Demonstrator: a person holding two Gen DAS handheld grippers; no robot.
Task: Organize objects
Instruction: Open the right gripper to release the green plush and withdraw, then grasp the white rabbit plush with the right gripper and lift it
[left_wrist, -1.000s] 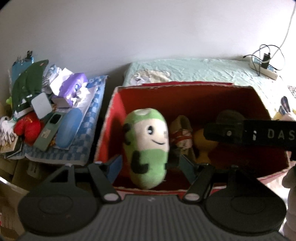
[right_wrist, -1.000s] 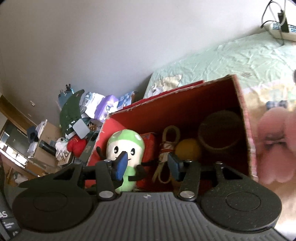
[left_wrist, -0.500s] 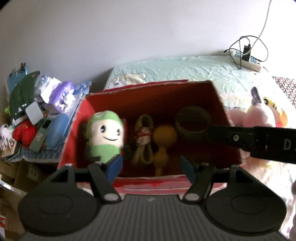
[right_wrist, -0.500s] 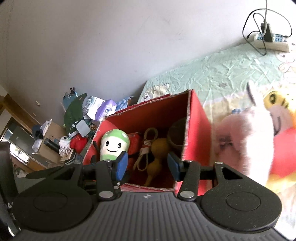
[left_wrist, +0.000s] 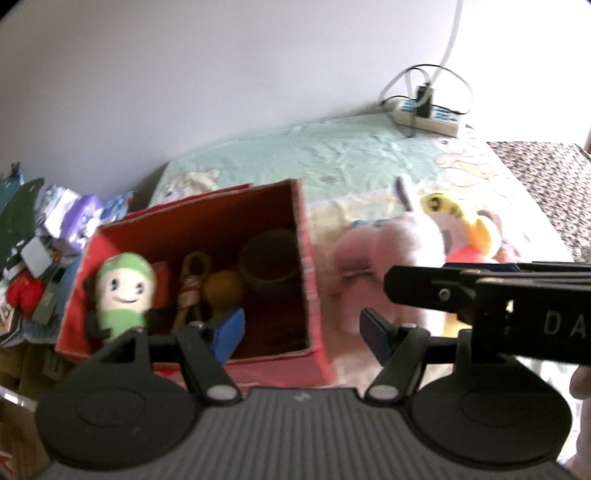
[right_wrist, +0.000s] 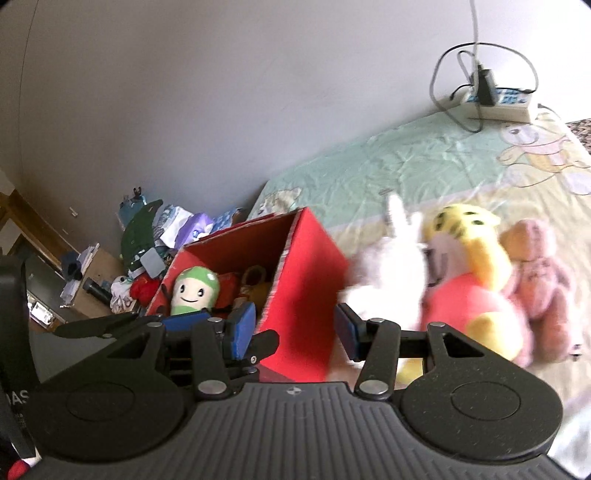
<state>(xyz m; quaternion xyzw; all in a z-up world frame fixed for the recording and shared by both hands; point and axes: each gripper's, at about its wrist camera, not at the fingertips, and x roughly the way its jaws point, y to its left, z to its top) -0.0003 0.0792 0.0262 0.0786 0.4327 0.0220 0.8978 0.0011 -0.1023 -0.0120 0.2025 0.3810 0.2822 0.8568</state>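
Observation:
A red cardboard box (left_wrist: 314, 291) (right_wrist: 306, 295) stands on the bed. Inside it stand a green plush figure (left_wrist: 123, 291) (right_wrist: 195, 291), a coiled rope (left_wrist: 192, 284), a yellow ball-shaped toy (left_wrist: 223, 288) and a dark round cup (left_wrist: 271, 264). To the box's right lie a white-pink plush (left_wrist: 373, 258) (right_wrist: 391, 266), a yellow-and-red plush (right_wrist: 469, 280) and a pink plush (right_wrist: 539, 273). My left gripper (left_wrist: 301, 334) is open and empty at the box's right front corner. My right gripper (right_wrist: 295, 332) is open and empty, between the box and the white plush.
A cluttered side table (left_wrist: 40, 240) (right_wrist: 155, 240) with tissue packs, a red toy and papers stands left of the bed. A power strip with cables (left_wrist: 424, 114) (right_wrist: 495, 99) lies at the bed's far end by the wall.
The left gripper let go of the green plush, which now stands in the box. Both grippers have pulled back and swung right, bringing the plush toys on the bed into view.

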